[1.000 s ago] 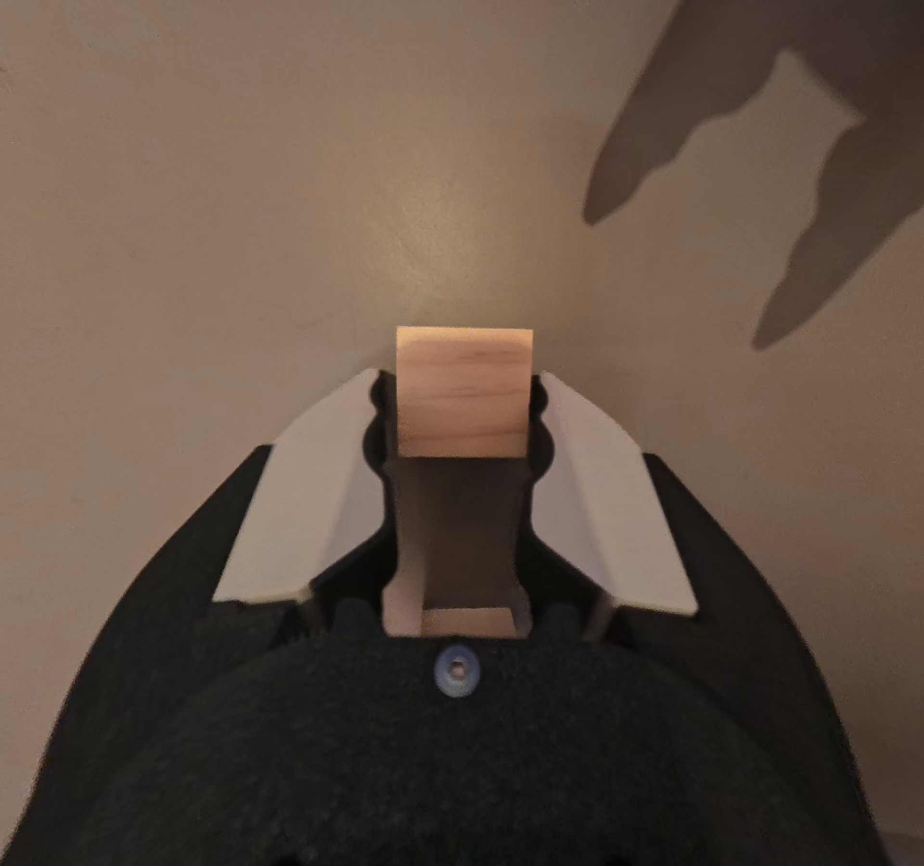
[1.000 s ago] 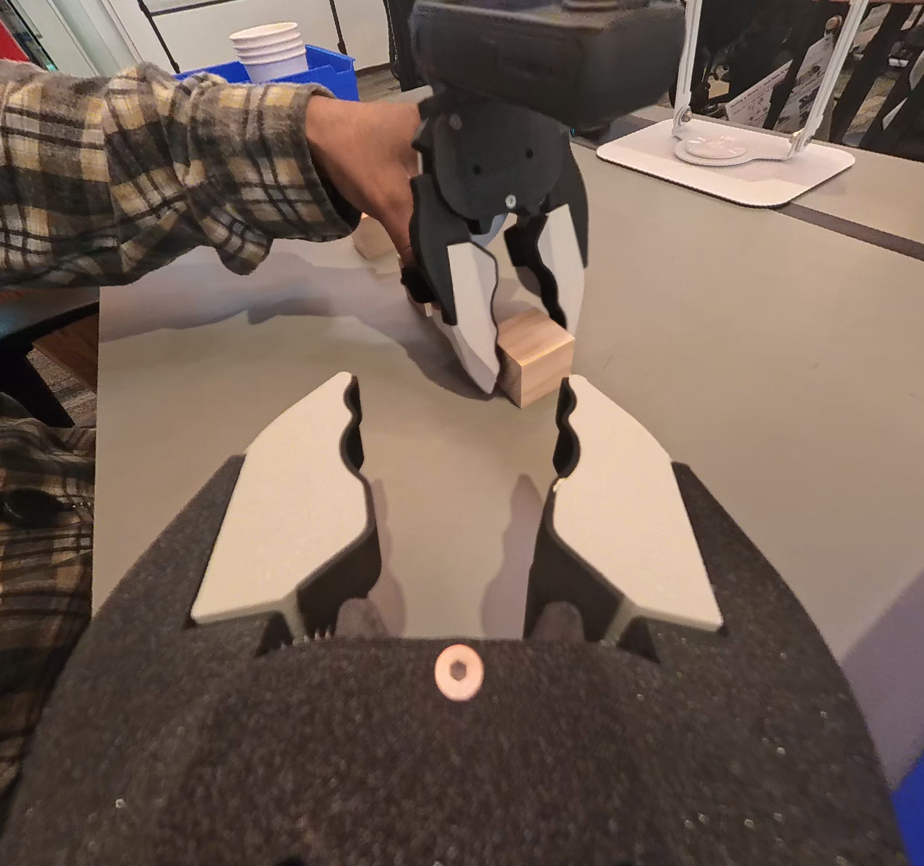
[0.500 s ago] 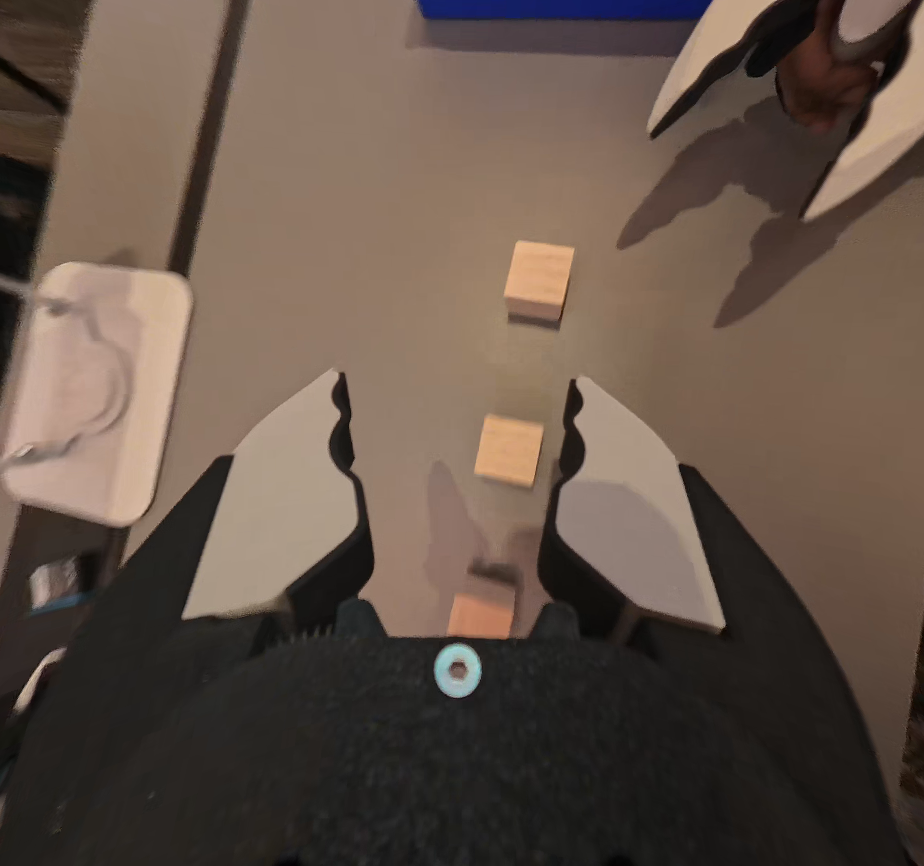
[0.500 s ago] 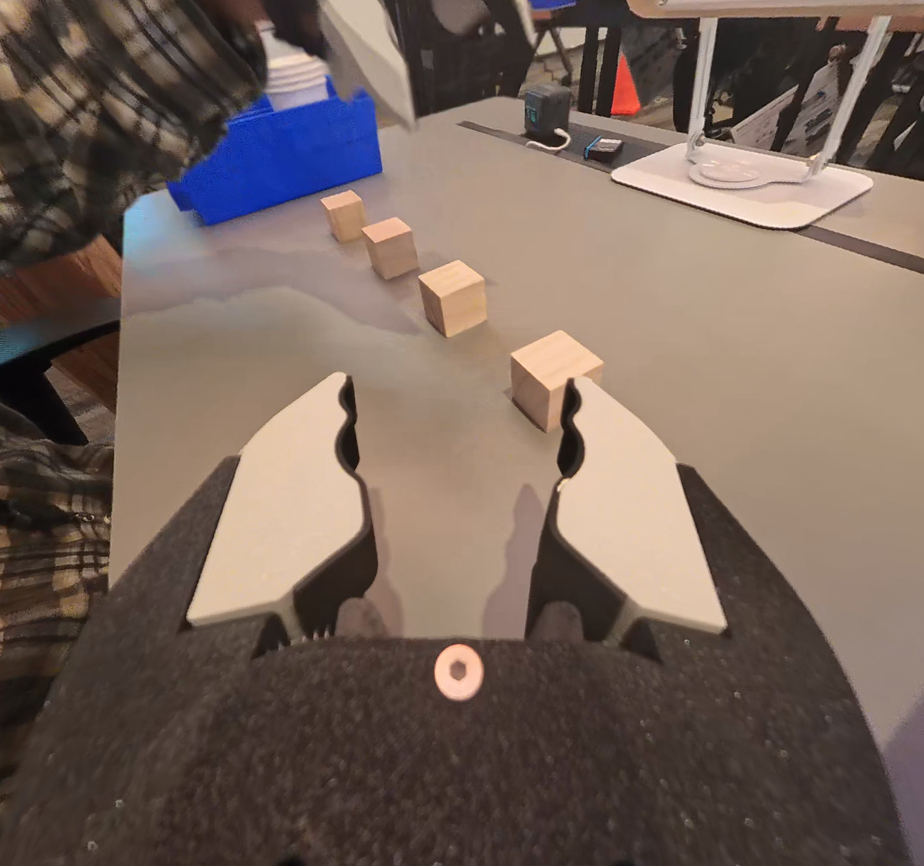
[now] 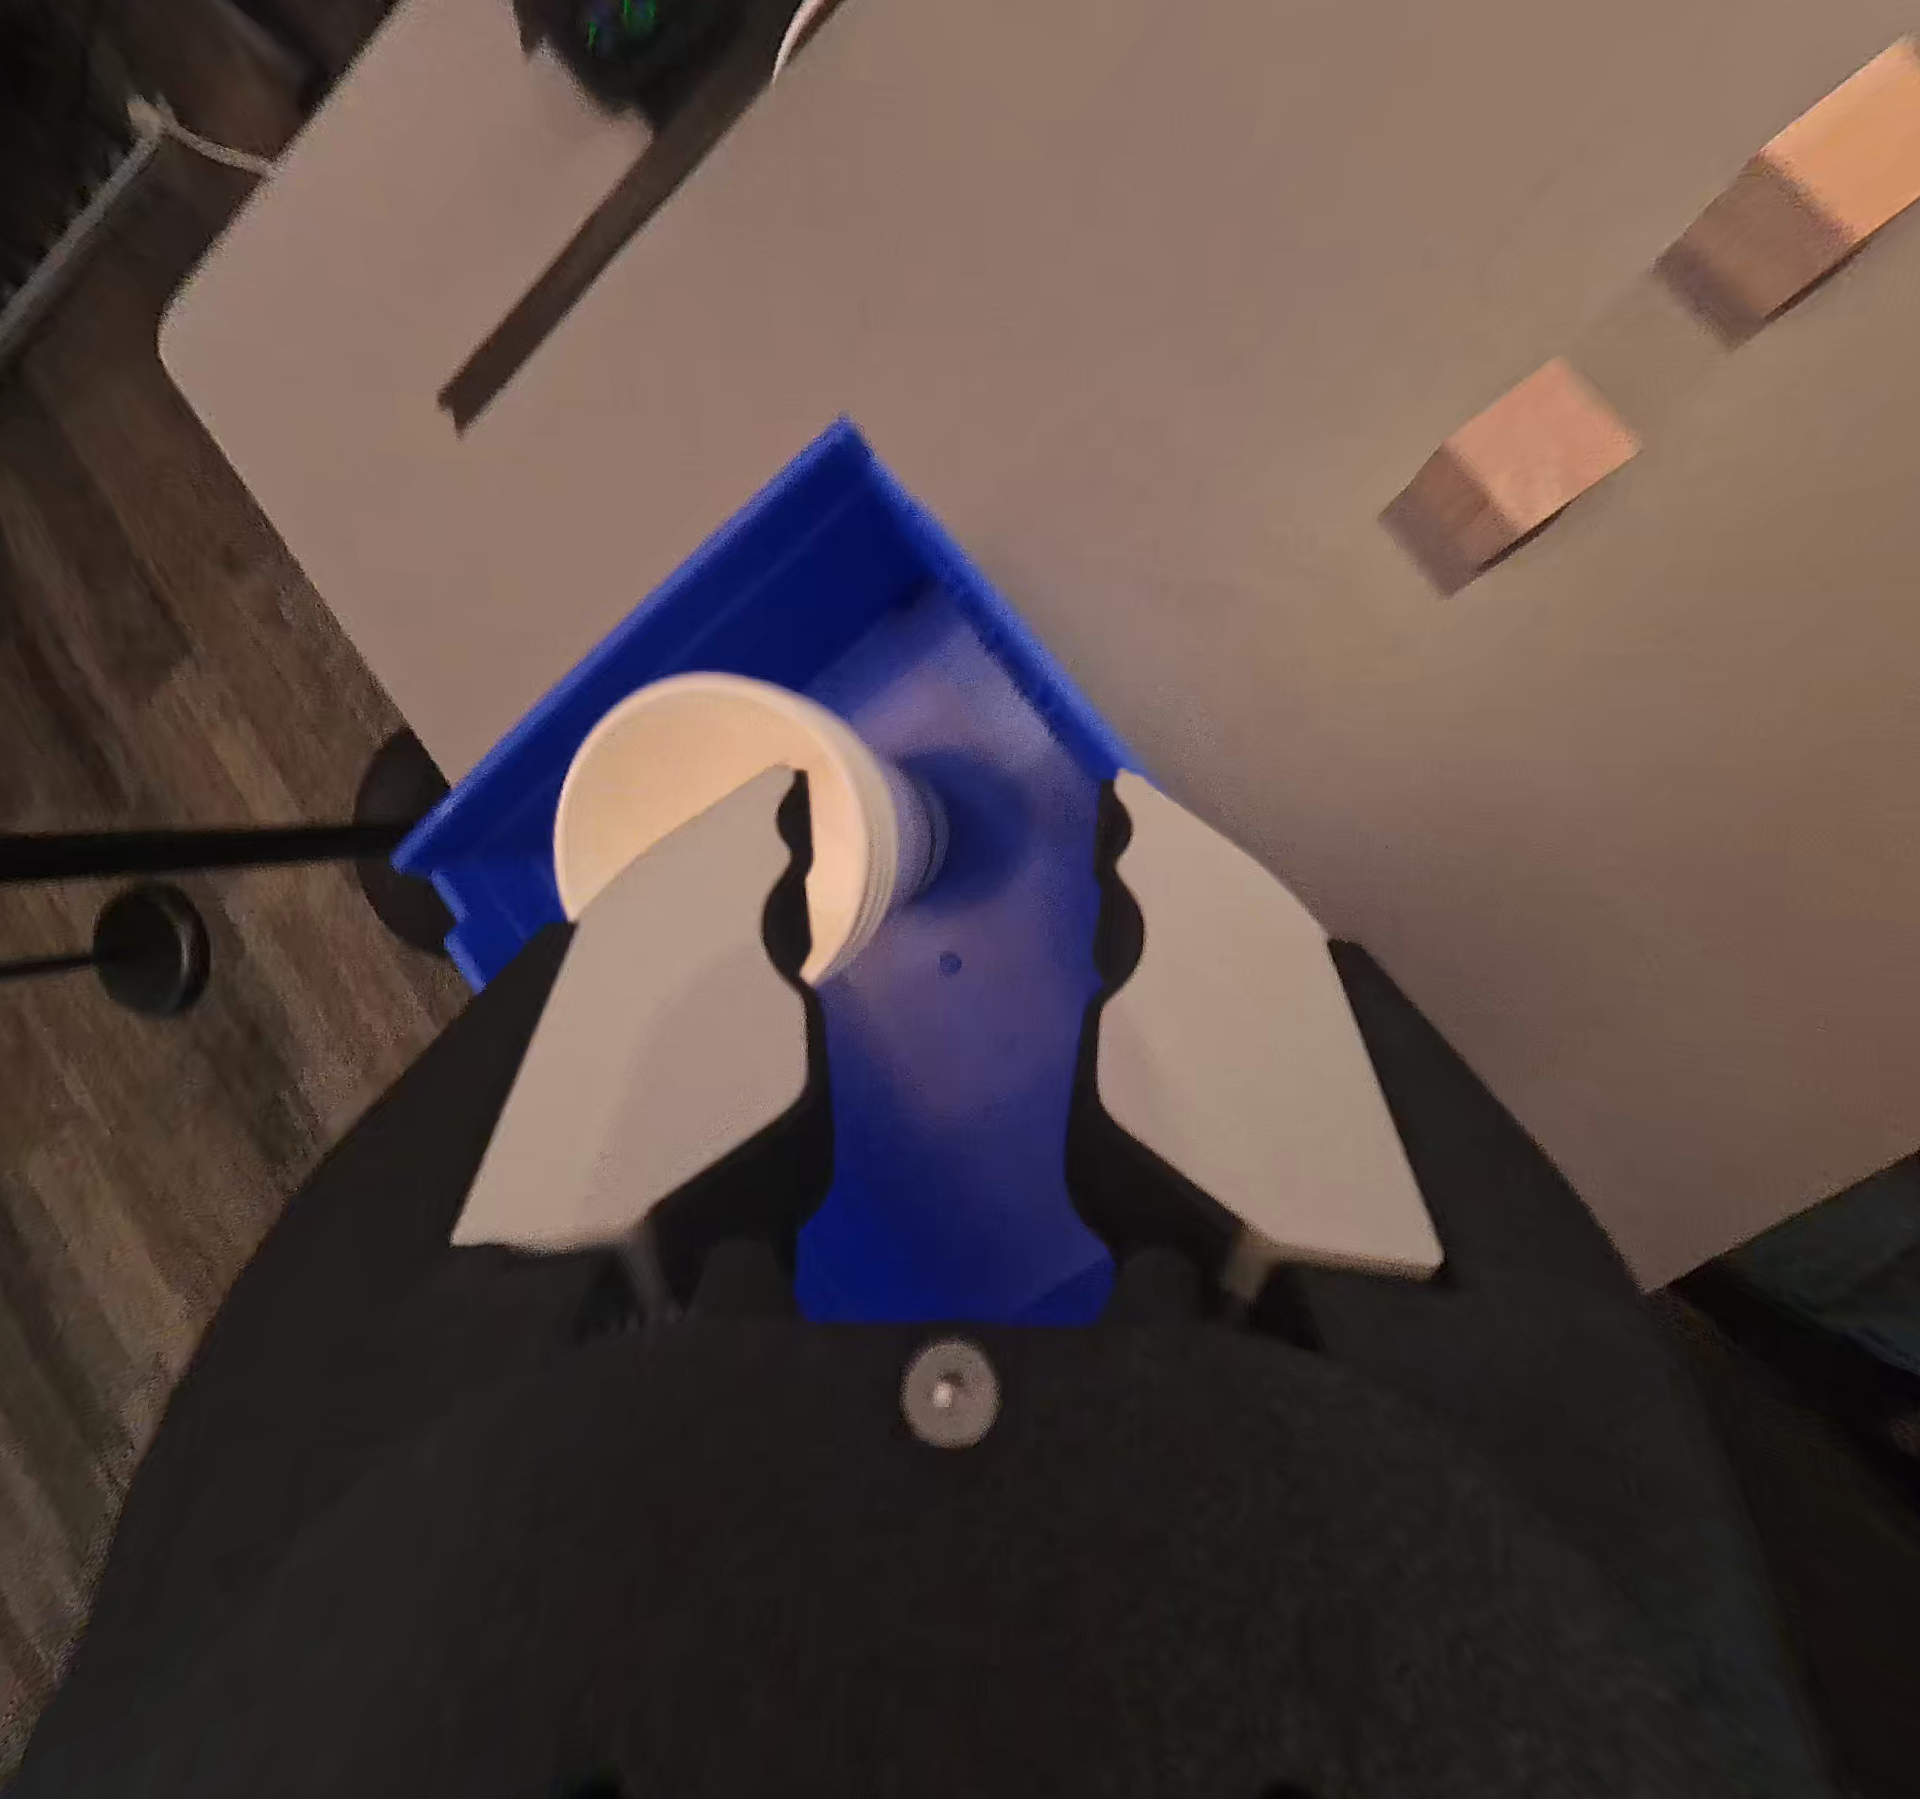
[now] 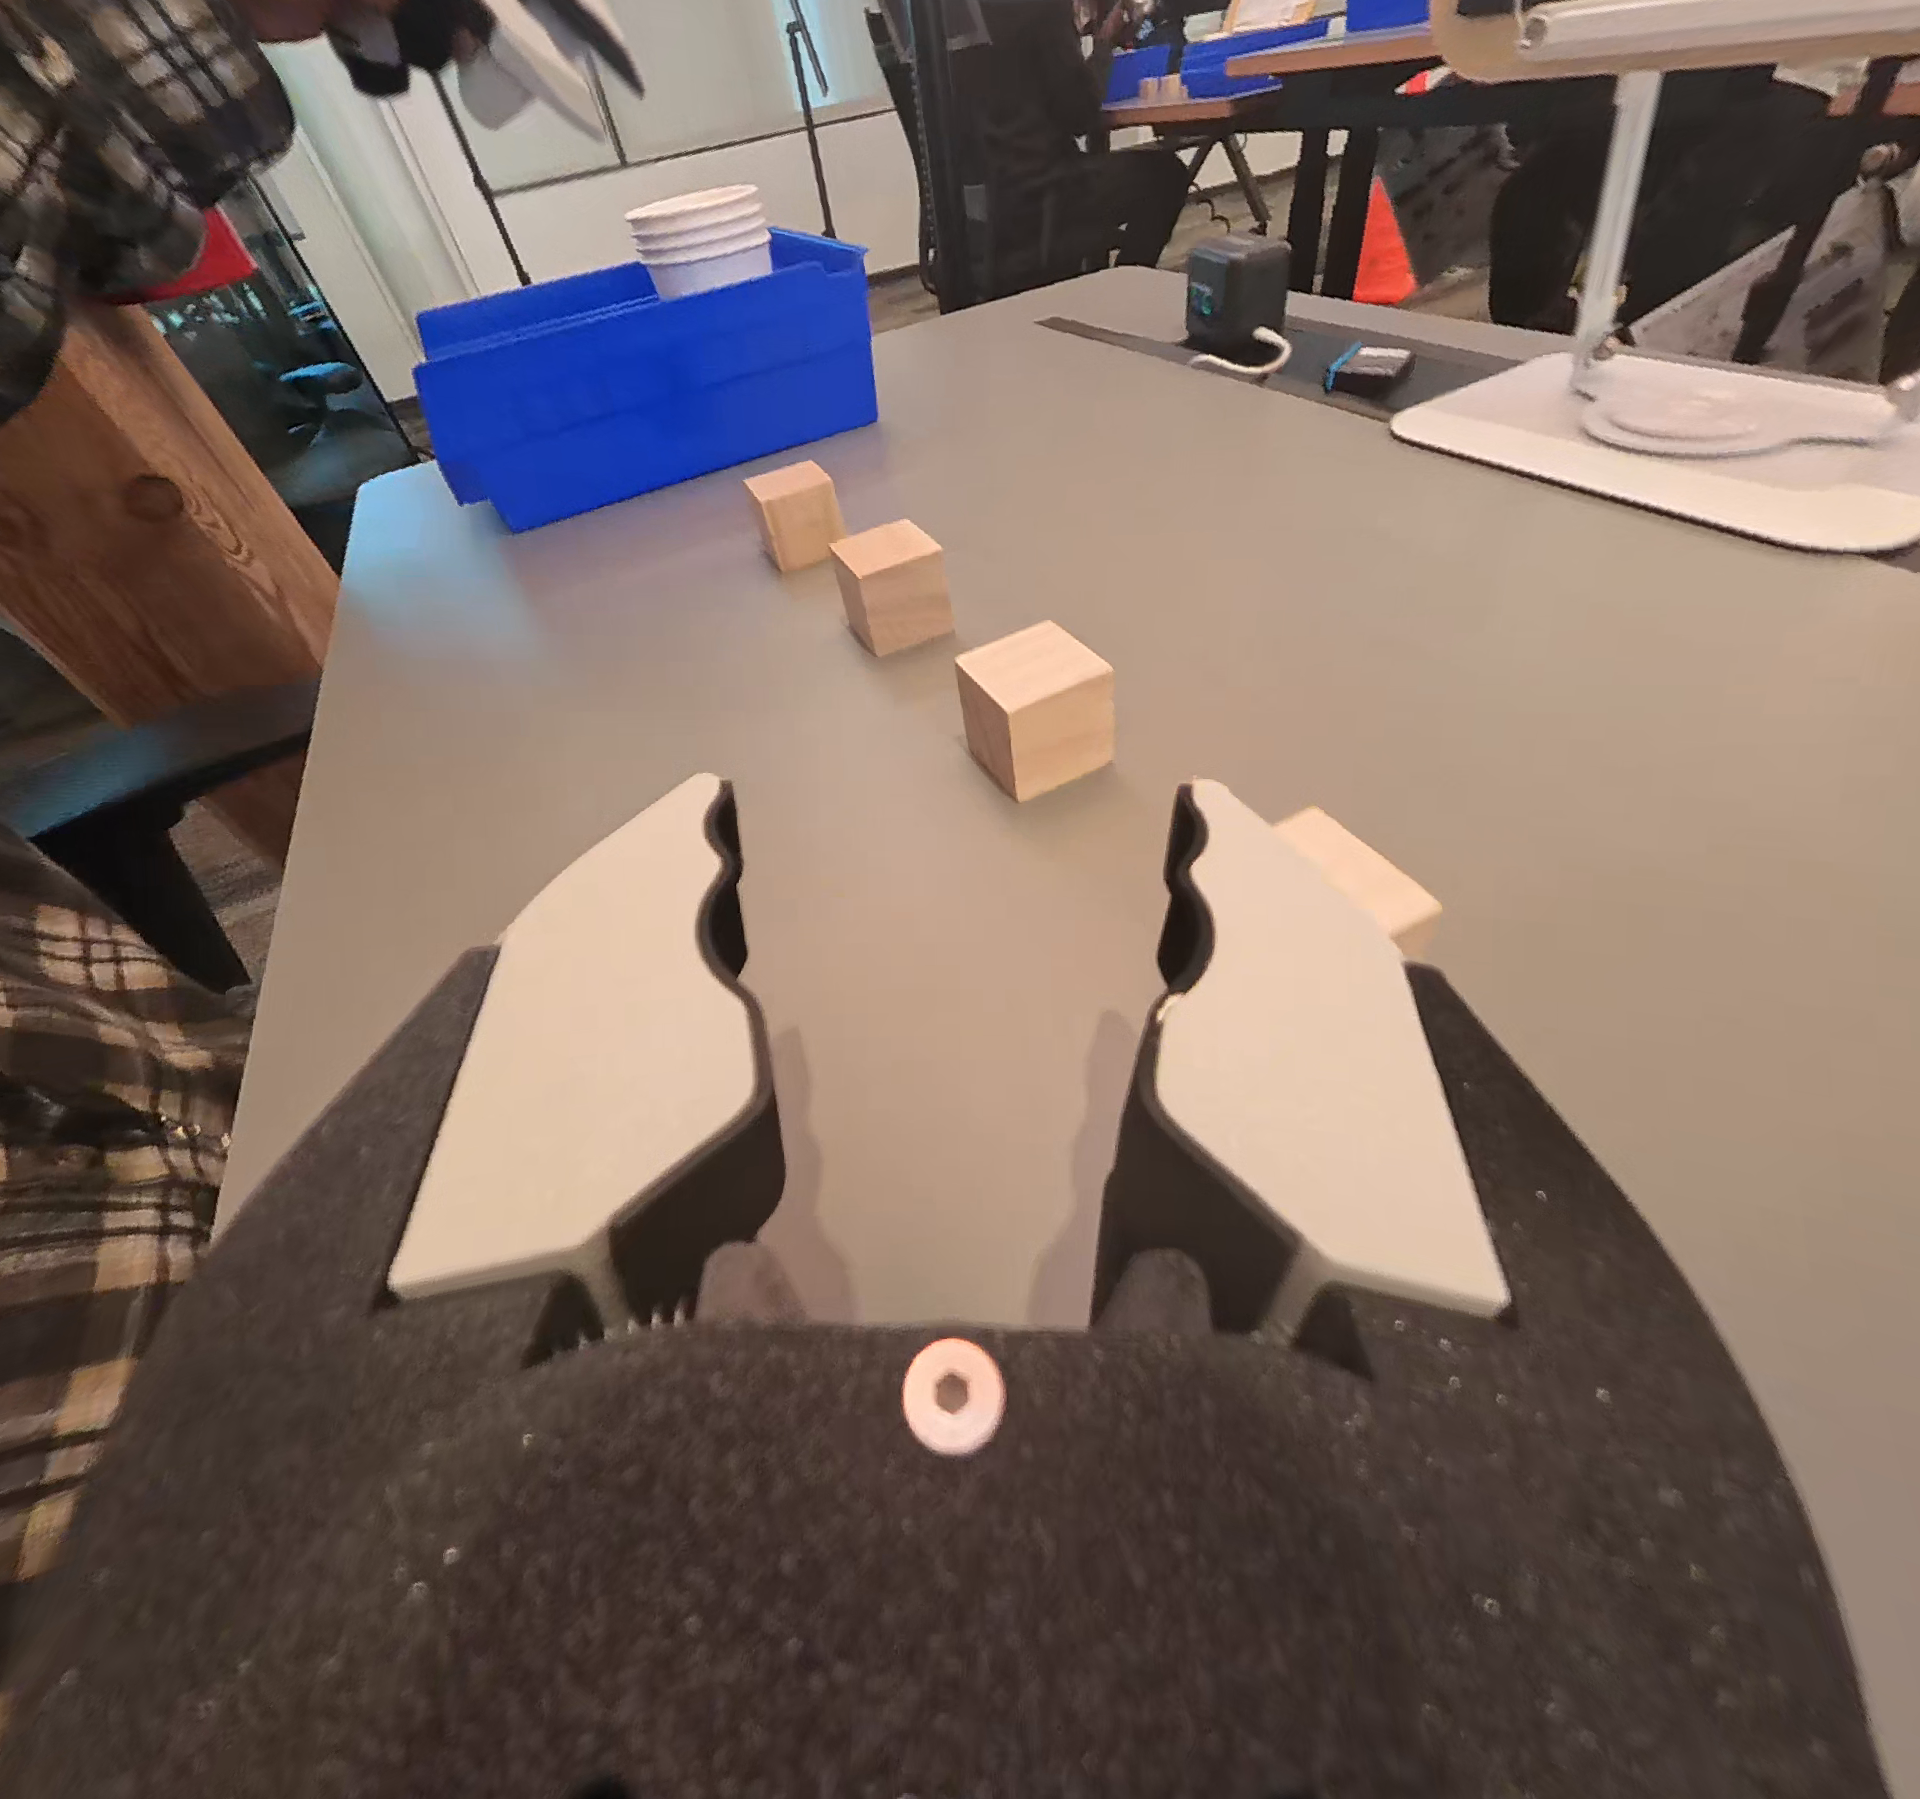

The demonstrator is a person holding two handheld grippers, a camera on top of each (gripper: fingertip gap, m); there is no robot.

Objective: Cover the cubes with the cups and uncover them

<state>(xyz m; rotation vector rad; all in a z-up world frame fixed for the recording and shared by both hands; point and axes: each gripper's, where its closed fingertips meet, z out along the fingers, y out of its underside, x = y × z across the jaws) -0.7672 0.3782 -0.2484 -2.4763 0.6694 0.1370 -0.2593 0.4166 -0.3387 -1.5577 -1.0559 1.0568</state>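
Several wooden cubes stand in a row on the grey table [image 6: 1351, 669]: the nearest [image 6: 1361, 882] is half hidden behind my right finger, then one [image 6: 1036, 707], then one [image 6: 894, 583], then the farthest [image 6: 795, 513]. A stack of white paper cups [image 6: 701, 240] stands in a blue bin [image 6: 644, 399]. My right gripper [image 6: 951, 814] is open and empty, low over the table. My left gripper [image 5: 951, 799] is open and empty, high above the bin [image 5: 935, 1074], the cup stack [image 5: 717, 793] under its left finger. Two cubes [image 5: 1507, 476] [image 5: 1797, 201] show at the right.
A white stand base [image 6: 1704, 461] sits at the table's right. A black device with a cable [image 6: 1236, 295] lies at the far edge. A wooden post [image 6: 135, 523] and a plaid sleeve [image 6: 94, 87] are at the left. Floor [image 5: 156, 814] lies beyond the table edge.
My left gripper let go of the nearest cube, rose, and swung away from the cube row to above the blue bin. My right gripper shifted slightly forward and left.
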